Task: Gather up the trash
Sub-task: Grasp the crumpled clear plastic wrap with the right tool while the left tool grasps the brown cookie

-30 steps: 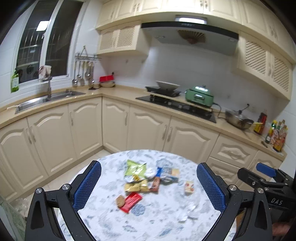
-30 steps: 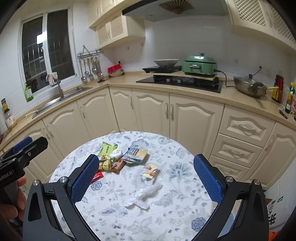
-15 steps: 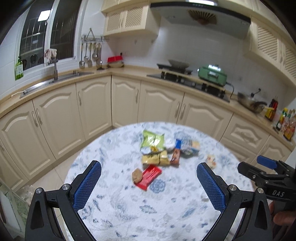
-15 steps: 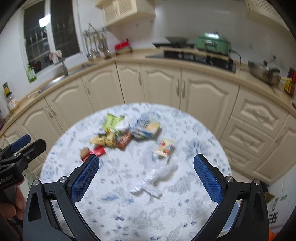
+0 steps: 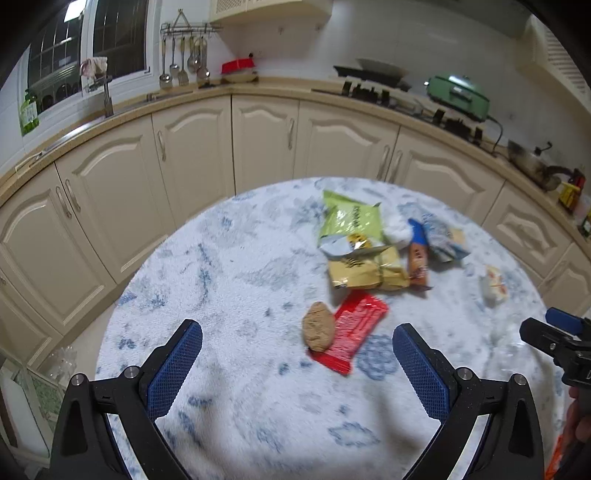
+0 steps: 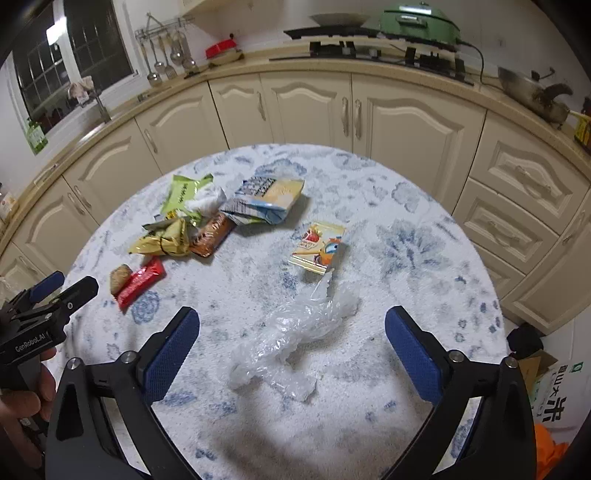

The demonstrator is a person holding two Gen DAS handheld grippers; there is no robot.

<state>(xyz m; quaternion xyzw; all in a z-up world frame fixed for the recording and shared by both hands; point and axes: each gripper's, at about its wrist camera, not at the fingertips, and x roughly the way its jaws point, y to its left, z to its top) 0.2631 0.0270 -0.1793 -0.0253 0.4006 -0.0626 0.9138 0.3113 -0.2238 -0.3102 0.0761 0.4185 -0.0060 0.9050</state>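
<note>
Trash lies on a round table with a blue-and-white floral cloth (image 5: 229, 266) (image 6: 424, 258). A red wrapper (image 5: 351, 332) (image 6: 140, 282) lies beside a brown cookie (image 5: 317, 326) (image 6: 120, 278). Behind them are a yellow bag (image 5: 365, 271) (image 6: 166, 240), a green bag (image 5: 351, 219) (image 6: 184, 192), a brown bar wrapper (image 5: 417, 258) (image 6: 212, 234) and a blue-white pack (image 6: 269, 199). A small strawberry packet (image 6: 319, 247) (image 5: 493, 286) lies apart. Crumpled clear plastic (image 6: 295, 332) sits just ahead of my open right gripper (image 6: 291, 350). My left gripper (image 5: 297, 363) is open above the cloth, just short of the cookie.
Cream cabinets (image 5: 184, 155) and a counter curve behind the table, with a sink tap (image 5: 107, 99), a stove (image 6: 369, 48), a green cooker (image 6: 421, 18) and a wok (image 6: 532, 92). A cardboard box (image 6: 543, 376) sits on the floor at the right.
Both grippers have tilted down and moved in toward the table, so the trash looks larger and nearer. Nothing has been grasped; both stay open.
</note>
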